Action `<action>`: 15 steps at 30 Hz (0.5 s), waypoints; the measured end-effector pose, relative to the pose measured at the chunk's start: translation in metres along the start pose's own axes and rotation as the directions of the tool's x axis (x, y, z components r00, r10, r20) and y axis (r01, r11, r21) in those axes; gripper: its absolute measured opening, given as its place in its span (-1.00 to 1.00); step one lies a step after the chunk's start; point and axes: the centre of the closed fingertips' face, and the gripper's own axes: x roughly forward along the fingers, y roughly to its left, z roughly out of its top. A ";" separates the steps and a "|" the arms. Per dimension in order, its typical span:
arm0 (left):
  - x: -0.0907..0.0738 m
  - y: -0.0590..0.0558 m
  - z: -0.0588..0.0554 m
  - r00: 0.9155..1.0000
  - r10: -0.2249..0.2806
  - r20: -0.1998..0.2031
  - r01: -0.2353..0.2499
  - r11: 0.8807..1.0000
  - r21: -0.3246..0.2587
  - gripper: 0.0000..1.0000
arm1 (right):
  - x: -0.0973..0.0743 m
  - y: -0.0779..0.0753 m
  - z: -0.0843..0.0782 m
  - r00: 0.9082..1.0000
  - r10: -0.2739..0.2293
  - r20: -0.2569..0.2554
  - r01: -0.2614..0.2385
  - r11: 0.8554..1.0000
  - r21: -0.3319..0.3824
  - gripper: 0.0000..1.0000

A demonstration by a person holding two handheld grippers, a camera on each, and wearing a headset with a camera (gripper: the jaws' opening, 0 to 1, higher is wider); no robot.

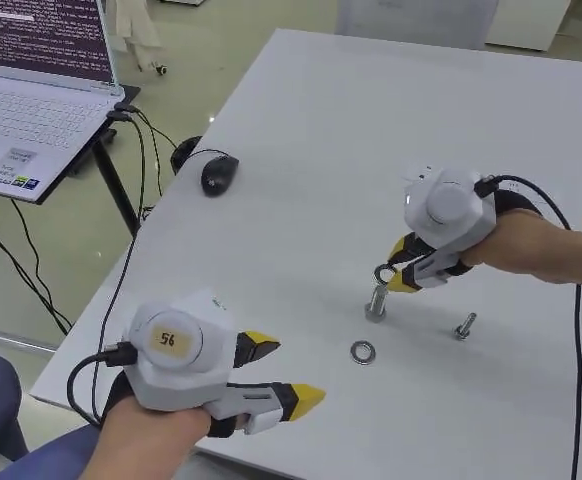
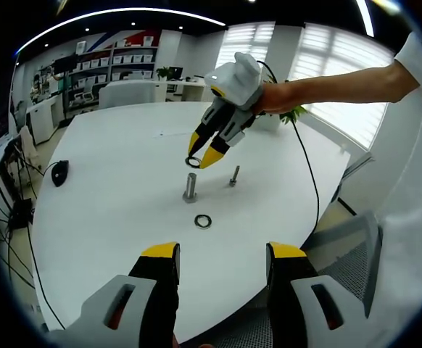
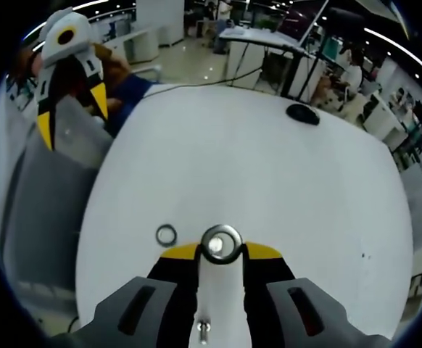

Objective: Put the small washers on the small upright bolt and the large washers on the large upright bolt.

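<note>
My right gripper [image 1: 395,274] is shut on a large metal washer [image 1: 384,275], which it holds just above the large upright bolt [image 1: 376,303]. In the right gripper view the washer [image 3: 220,243] sits clamped between the yellow tips. A small upright bolt [image 1: 465,325] stands to the right of the large one. Another washer [image 1: 363,352] lies flat on the white table [image 1: 351,140], in front of the large bolt. My left gripper [image 1: 286,372] hovers open with nothing in it at the table's near edge. From there I see the large bolt [image 2: 190,187], the small bolt [image 2: 234,175] and the flat washer [image 2: 203,220].
A black mouse [image 1: 218,175] lies near the table's left edge, with its cable running off it. An open laptop [image 1: 31,90] stands on a separate stand to the left. A grey chair [image 2: 356,239] stands beside the table.
</note>
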 end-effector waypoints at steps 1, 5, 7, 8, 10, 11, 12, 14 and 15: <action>0.000 0.000 0.000 1.000 0.000 0.000 0.000 1.000 0.000 -0.07 | 0.001 0.000 0.000 1.000 0.001 -0.002 -0.001 1.000 -0.001 -0.54; -0.002 0.000 -0.001 1.000 0.003 0.001 -0.003 1.000 -0.004 -0.07 | 0.007 0.002 -0.003 1.000 0.010 -0.010 -0.010 1.000 0.003 -0.54; -0.002 0.001 -0.001 1.000 0.005 0.001 -0.005 1.000 -0.005 -0.07 | 0.010 0.002 -0.005 1.000 0.013 -0.017 -0.013 1.000 0.008 -0.54; -0.002 0.001 -0.001 1.000 0.005 0.001 -0.005 1.000 -0.005 -0.07 | 0.011 0.002 -0.005 1.000 0.014 -0.018 -0.014 1.000 0.012 -0.54; -0.003 0.002 -0.001 1.000 0.006 0.001 -0.006 1.000 -0.006 -0.07 | 0.013 0.003 -0.006 1.000 0.016 -0.019 -0.016 1.000 0.017 -0.54; -0.003 0.002 -0.001 1.000 0.008 0.001 -0.008 1.000 -0.007 -0.07 | 0.014 0.003 -0.006 1.000 0.018 -0.021 -0.017 1.000 0.018 -0.54; -0.003 0.002 -0.001 1.000 0.009 0.002 -0.009 1.000 -0.008 -0.07 | 0.015 0.004 -0.007 1.000 0.020 -0.023 -0.020 1.000 0.017 -0.54; -0.004 0.003 -0.002 1.000 0.010 0.001 -0.010 1.000 -0.009 -0.07 | 0.017 0.004 -0.008 0.999 0.020 -0.027 -0.020 1.000 0.016 -0.54; -0.004 0.004 -0.002 1.000 0.011 0.001 -0.011 1.000 -0.009 -0.07 | 0.017 0.005 -0.008 0.999 0.020 -0.028 -0.020 1.000 0.016 -0.54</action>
